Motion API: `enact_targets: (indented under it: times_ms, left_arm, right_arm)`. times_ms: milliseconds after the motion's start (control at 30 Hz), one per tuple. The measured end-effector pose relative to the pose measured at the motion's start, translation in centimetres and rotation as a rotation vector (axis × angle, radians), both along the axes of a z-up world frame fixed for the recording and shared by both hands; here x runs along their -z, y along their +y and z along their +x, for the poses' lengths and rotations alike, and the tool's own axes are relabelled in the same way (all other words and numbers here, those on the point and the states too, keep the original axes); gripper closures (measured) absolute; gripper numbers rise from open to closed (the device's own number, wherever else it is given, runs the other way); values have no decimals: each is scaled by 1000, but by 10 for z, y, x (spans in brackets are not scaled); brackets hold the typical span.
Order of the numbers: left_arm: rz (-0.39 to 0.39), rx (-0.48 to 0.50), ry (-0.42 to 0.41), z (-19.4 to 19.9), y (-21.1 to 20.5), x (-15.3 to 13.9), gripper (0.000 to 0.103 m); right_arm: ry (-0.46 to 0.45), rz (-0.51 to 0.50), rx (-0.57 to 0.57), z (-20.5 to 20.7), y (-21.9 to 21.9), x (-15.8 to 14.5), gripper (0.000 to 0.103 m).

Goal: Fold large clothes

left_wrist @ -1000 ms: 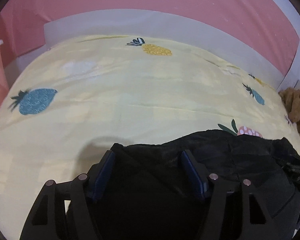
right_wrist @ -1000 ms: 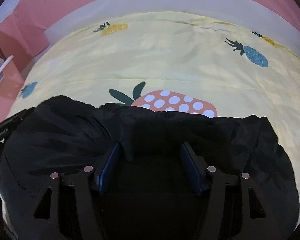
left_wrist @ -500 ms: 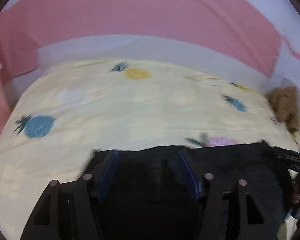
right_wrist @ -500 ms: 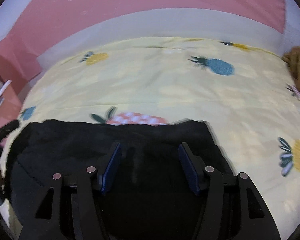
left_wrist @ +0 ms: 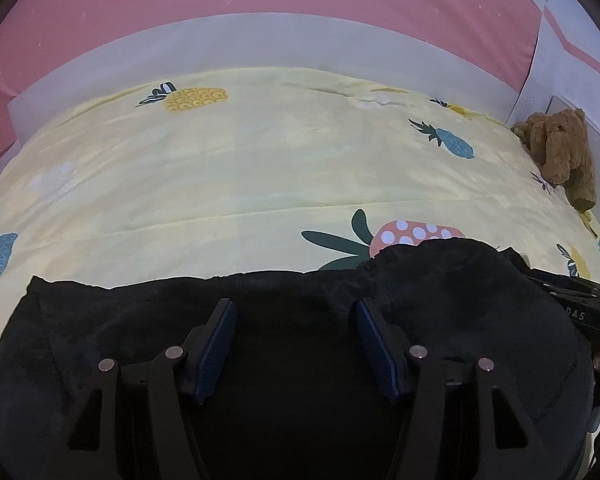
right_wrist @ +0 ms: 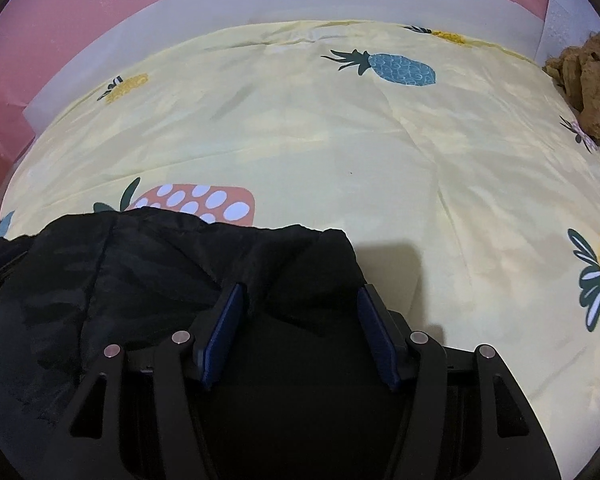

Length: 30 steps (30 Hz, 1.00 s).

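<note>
Left wrist: black garment (left_wrist: 300,288) on yellow pineapple-print bedspread (left_wrist: 260,168).

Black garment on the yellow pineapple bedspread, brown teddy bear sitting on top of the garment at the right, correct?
Not quite. The teddy bear is not on the black garment; it sits apart on the yellow bedspread, at the far right edge. The left wrist view shows bare bedspread between them.

The black garment (left_wrist: 300,320) runs off the bottom of both wrist views, its dark folds hiding whether the blue fingers (right_wrist: 224,336) press it, and it covers part of the spotted pineapple print (left_wrist: 412,234), while the brown plush toy (right_wrist: 592,80) is cut by the right edge.
</note>
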<state>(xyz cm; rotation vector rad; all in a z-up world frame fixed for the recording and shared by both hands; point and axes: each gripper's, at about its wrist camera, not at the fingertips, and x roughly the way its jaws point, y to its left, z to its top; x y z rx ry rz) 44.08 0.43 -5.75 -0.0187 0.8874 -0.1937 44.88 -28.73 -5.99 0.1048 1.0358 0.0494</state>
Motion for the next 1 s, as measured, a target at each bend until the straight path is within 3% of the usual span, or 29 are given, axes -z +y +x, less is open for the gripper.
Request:
enact_targets:
  times_ms: [133,233,400,533,633,700,833,1000]
  left_arm:
    - [21,-2,6,2,-2,1,41]
    - [38,-9,12,-7,4,-20,44]
    - [54,14,-133,-65,54,-61,44]
    - [62,-74,-136,-83,109,-45,44]
    - [-31,-113,-123,-80,137,-22,43]
    - [-67,-130,-136,-75,140,-11,43]
    - [-63,-145,-142,-68,136,2,43]
    - [0,-153,-108,-66,131,-15,44]
  right_arm:
    - [-9,8,13,1,-1,-2,43]
    - [-47,33,35,-14,-9,-28,43]
    - [-187,114,16,-67,-19,-76,43]
    - [-146,77,7,-77,-15,-50,43]
    - [-154,58,20,-69,-15,-33,43]
    - [-151,39,22,-62,-11,-25,43]
    - [-148,31,31,-57,-11,-15,44]
    - [-136,18,52,-64,-15,-38,44]
